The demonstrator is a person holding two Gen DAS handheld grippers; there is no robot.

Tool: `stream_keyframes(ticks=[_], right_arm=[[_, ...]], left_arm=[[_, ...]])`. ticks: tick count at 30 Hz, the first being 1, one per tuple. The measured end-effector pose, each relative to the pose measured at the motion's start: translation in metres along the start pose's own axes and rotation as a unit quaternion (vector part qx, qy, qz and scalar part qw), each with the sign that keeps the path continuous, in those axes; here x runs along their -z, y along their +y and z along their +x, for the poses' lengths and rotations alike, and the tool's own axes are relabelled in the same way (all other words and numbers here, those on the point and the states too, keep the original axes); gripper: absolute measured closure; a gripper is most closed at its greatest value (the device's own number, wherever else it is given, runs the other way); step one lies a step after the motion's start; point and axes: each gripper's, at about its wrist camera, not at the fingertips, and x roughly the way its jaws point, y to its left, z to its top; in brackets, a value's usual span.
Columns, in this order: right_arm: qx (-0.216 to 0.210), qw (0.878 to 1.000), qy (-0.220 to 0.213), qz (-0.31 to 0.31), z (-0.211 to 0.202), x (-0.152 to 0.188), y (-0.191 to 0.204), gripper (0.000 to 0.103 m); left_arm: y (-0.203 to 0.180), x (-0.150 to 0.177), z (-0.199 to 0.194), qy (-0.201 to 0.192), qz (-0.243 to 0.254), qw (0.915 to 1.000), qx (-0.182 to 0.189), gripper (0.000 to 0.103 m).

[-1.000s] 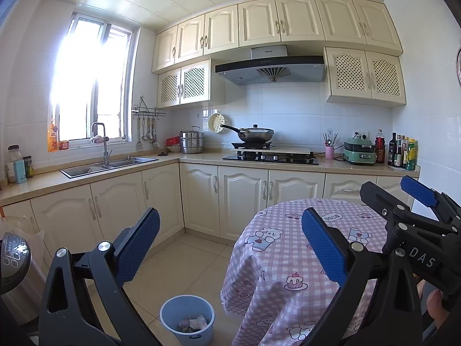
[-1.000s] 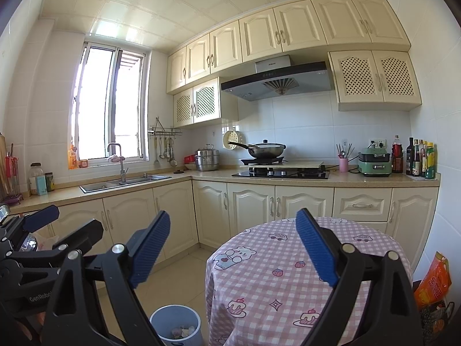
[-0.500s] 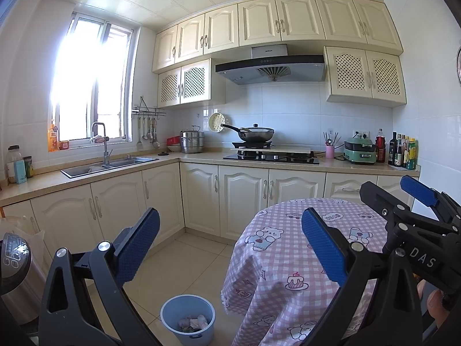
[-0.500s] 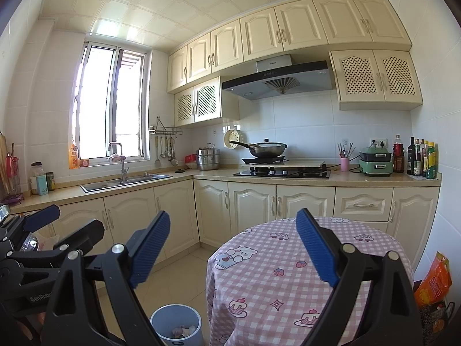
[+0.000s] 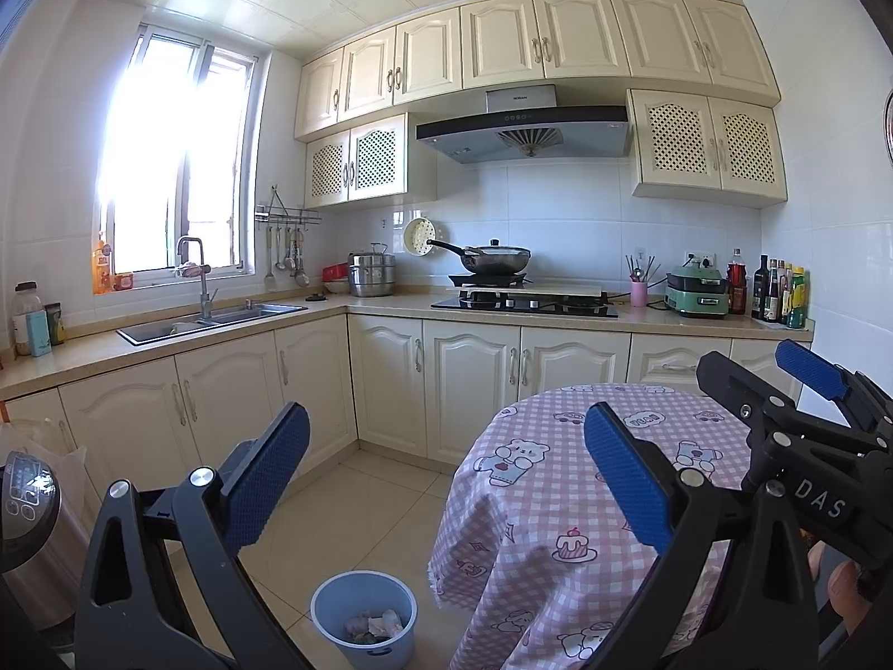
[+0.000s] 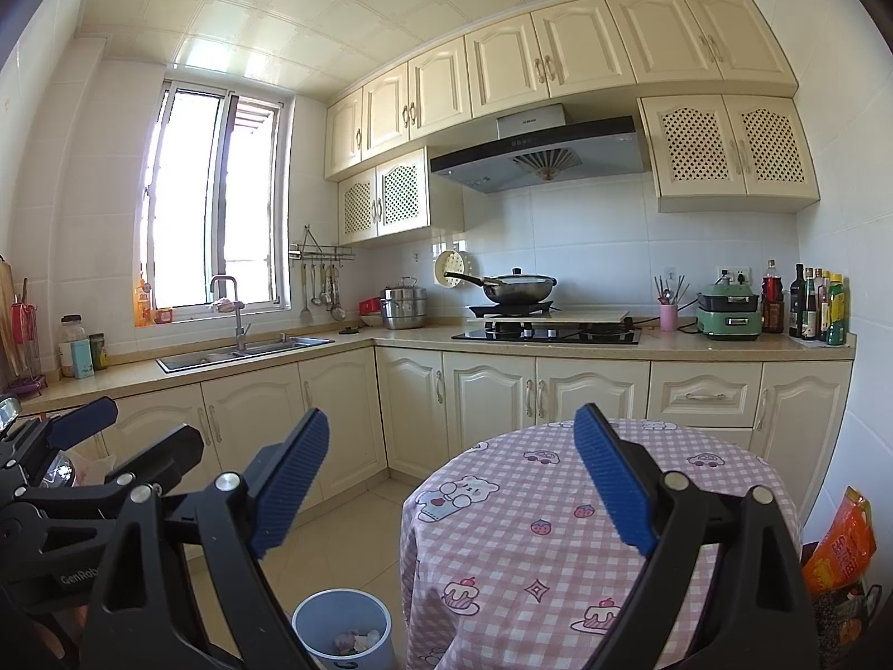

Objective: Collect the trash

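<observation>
Cream kitchen cabinets fill the background, with a sink (image 5: 212, 324) under the window and a stove (image 5: 524, 304) on the far counter. Both claws are level, side by side, and carry nothing: the left claw (image 5: 446, 474) is spread wide, and the right claw (image 6: 451, 480) is just as wide, its blue pads empty. Below and between the left claw's fingers stands the bin (image 5: 364, 622) on the floor, with crumpled trash (image 5: 374, 624) already inside. Ahead and to the right of both claws is the table (image 6: 558, 530) under a pink checked cloth, and no litter shows on it.

Judging by this, the step in hand is a search for more trash, or the job is nearly done. Any next move calls for spotting a piece first, then dropping a claw toward it. An orange bag (image 6: 840, 547) sits low at the right claw's far right; whether it is trash cannot be told. The table edge overhangs the bin closely and would crowd a reach down there.
</observation>
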Motion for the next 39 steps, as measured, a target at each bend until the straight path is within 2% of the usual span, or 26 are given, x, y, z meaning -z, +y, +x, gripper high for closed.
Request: stream_keyframes(ticks=[39], right_arm=[[-0.001,1.000,0.003,0.001,-0.0002,0.0019,0.0019,0.015]], left_arm=[[0.0035,0.0012,0.0050,0.006,-0.001,1.0000,0.000,0.008]])
